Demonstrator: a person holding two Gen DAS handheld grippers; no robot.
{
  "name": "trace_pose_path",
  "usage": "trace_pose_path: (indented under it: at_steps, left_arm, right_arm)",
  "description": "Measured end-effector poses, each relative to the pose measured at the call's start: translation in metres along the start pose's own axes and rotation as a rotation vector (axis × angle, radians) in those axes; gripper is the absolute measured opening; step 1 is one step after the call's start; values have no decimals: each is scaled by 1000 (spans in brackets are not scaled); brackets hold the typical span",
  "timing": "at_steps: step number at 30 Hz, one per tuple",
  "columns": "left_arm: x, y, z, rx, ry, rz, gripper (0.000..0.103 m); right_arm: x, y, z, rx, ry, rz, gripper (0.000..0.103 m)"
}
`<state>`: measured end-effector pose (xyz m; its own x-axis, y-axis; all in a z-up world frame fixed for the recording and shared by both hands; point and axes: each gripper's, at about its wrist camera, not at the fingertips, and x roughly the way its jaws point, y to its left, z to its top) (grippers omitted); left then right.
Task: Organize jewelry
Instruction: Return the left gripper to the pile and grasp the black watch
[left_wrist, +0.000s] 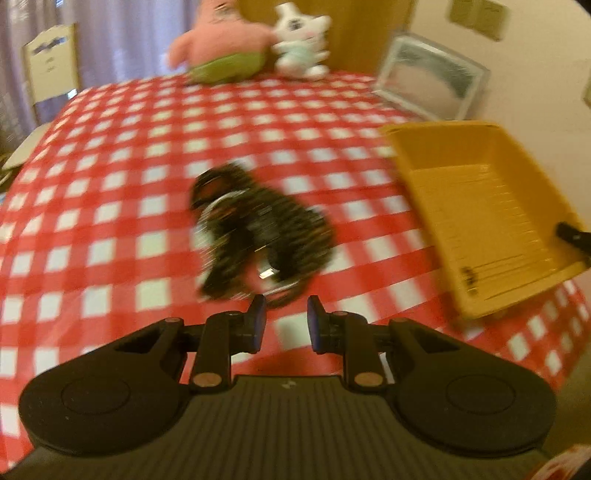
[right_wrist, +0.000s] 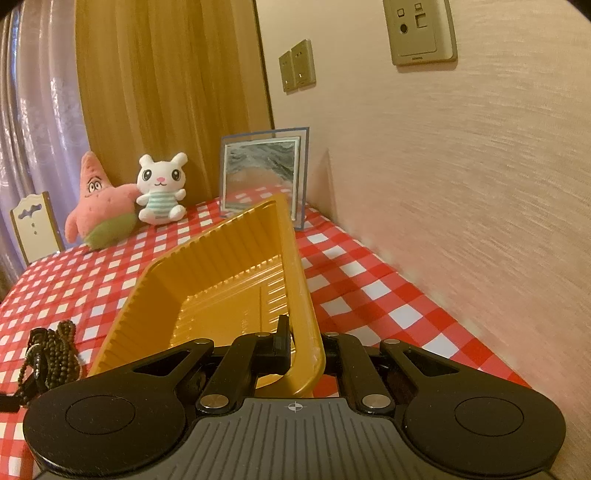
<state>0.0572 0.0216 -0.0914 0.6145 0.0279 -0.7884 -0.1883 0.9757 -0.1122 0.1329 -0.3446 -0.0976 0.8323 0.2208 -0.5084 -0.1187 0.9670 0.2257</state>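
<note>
Just ahead of the left tool (left_wrist: 284, 314), in the left wrist view, a tangled heap of dark beaded jewelry strands with a silvery metal ring (left_wrist: 258, 236) lies on the table under its red-and-white checked cloth (left_wrist: 110, 184). The heap is blurred, so single pieces cannot be told apart. This tool's two black fingers stand a narrow way apart with only cloth showing between them; their tips sit just short of the heap's near edge, and whether they touch it cannot be told. To the tool's right, a yellow ribbed plastic tray (left_wrist: 480, 206) stands tilted, its near rim pinched by a black finger of the right tool (left_wrist: 570, 234) at the frame's edge. Far beyond the heap, a pink star-shaped plush toy (left_wrist: 221, 44) and a white bunny plush toy (left_wrist: 301, 40) sit side by side at the table's back edge, with a glass-framed picture (left_wrist: 432, 81) to their right and a small cream chair back (left_wrist: 51, 62) off to the left.

Straight ahead of the right tool (right_wrist: 301, 343), in the right wrist view, the yellow tray (right_wrist: 207, 273) is tipped up on its left side, its open face turned toward the left. The tool is closed on the tray's right-hand rim, one finger (right_wrist: 282, 343) inside the wall and the other hidden behind it. Low to the tool's left, the beaded jewelry (right_wrist: 51, 354) lies on the cloth (right_wrist: 369, 280), just beside the tray's lower corner. Beyond the tray stand the framed picture (right_wrist: 264, 170), the bunny (right_wrist: 160, 188) and the pink star (right_wrist: 99, 206). Beige wall plates (right_wrist: 419, 31) are mounted on the wall to the right.
</note>
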Motion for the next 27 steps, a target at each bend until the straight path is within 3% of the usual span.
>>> trace_pose_path:
  at_steps: [4, 10, 18, 27]
  left_arm:
    - [1, 18, -9, -71, 21, 22, 20]
    - [2, 18, -8, -96, 29, 17, 21]
    - [11, -2, 10, 3, -27, 19, 30]
    - [41, -13, 34, 32, -54, 46, 30]
  right_arm:
    - [0, 0, 0, 1, 3, -1, 6]
    - [0, 0, 0, 2, 4, -1, 6]
    - [0, 1, -1, 9, 10, -4, 6]
    - [0, 2, -1, 14, 9, -10, 6]
